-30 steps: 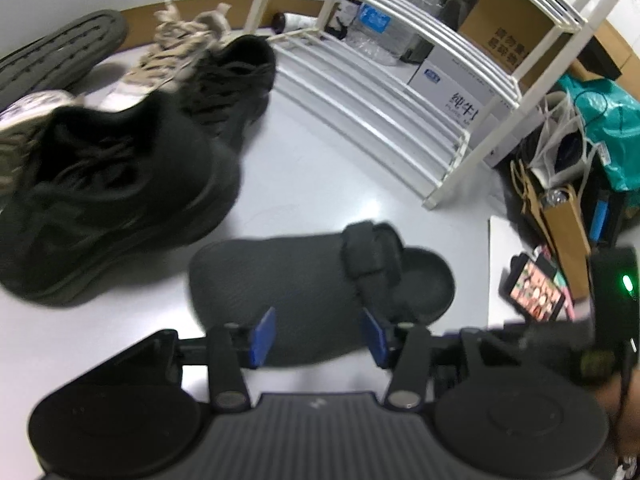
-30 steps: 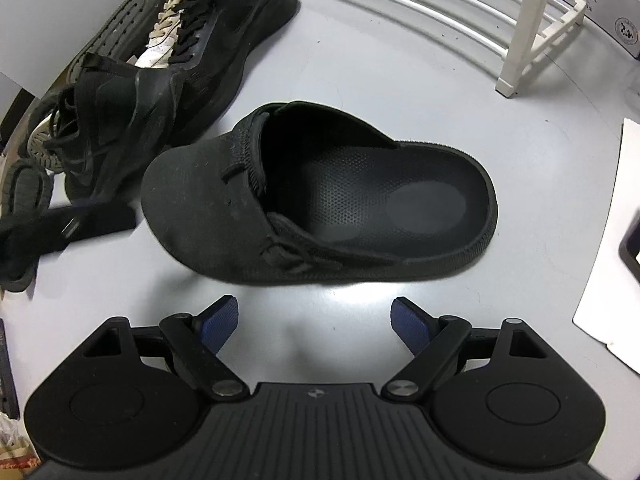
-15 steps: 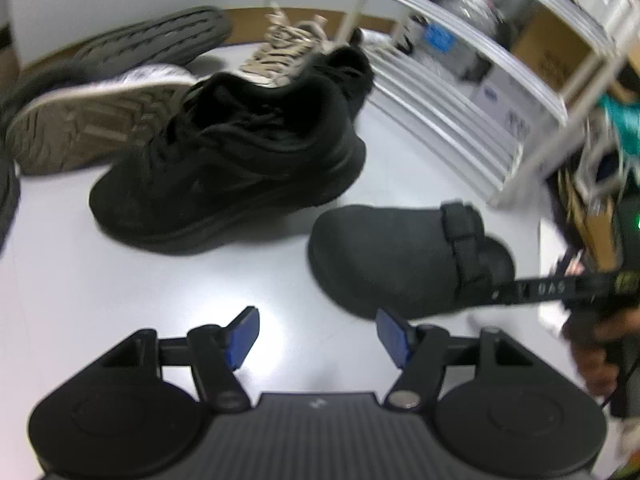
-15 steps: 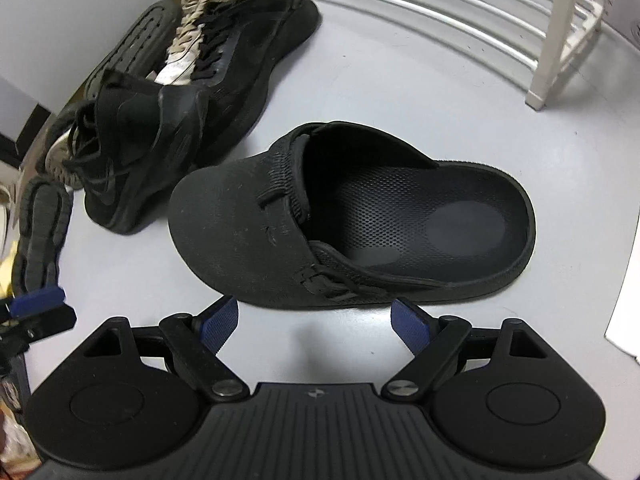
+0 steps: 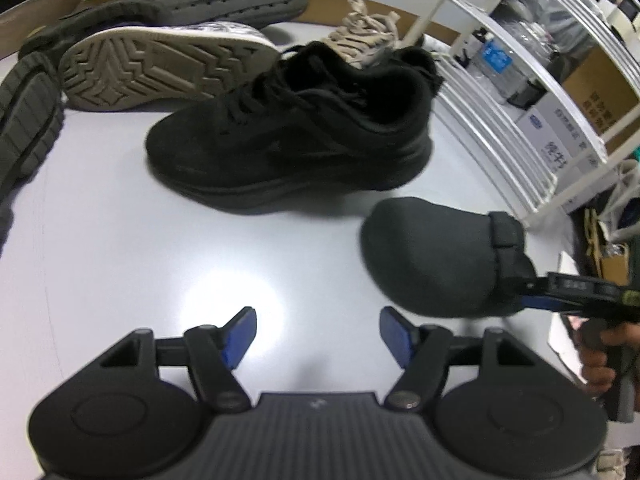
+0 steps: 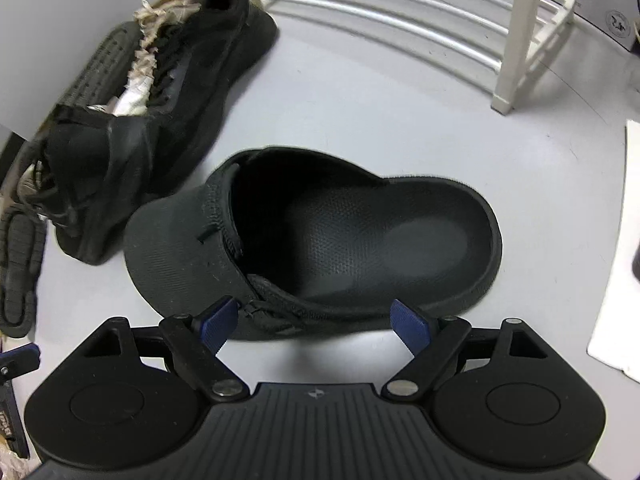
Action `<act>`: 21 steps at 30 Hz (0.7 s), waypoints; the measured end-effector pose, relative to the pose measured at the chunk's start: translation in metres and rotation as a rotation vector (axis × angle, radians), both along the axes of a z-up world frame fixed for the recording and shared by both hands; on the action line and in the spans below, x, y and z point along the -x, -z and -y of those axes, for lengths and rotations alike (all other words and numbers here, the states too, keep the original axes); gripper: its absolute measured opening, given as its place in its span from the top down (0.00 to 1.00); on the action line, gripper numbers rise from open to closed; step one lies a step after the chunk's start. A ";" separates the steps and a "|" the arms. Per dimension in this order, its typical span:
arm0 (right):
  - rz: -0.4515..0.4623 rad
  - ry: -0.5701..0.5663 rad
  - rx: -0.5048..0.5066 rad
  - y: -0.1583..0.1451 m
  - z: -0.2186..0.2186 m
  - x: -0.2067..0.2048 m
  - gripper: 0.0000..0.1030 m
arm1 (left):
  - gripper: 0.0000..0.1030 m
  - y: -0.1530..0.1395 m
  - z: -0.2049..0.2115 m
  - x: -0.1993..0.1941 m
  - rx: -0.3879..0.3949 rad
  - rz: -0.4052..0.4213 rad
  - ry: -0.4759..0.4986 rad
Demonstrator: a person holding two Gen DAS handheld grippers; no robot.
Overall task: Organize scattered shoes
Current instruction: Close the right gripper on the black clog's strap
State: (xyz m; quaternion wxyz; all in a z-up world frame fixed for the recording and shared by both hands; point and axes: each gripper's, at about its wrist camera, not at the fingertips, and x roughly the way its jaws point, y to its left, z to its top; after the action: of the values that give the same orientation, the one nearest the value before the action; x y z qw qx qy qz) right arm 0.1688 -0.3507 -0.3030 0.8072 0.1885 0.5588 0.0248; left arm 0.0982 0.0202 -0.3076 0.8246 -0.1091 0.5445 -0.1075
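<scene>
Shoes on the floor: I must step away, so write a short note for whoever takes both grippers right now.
Left gripper: open, nothing between its fingers, over bare floor in front of the black sneaker.
Right gripper: open, at the near edge of the black clog, not gripping it.
Other shoes: a pile lies sole-up or on its side behind the sneaker, including a tan-soled shoe.
White rack: the shelves in view hold no shoes.
Done: no shoe racked.
Left: grip the clog, probably rack it, then the rest.
</scene>
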 end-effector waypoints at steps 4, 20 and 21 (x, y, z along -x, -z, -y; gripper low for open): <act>0.019 0.001 0.023 -0.003 0.006 -0.001 0.16 | 0.32 -0.001 -0.004 0.003 -0.002 -0.002 -0.011; -0.009 0.006 0.148 -0.022 0.002 0.000 0.54 | 0.32 0.000 -0.002 0.006 0.023 0.018 -0.002; -0.006 0.000 0.161 -0.024 0.001 0.000 0.57 | 0.32 0.000 -0.001 0.006 0.023 0.019 0.000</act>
State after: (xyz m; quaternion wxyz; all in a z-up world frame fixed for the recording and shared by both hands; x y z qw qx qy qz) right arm 0.1687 -0.3522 -0.2786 0.8180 0.1230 0.5616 -0.0207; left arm 0.0925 0.0213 -0.3073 0.8285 -0.1177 0.5354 -0.1146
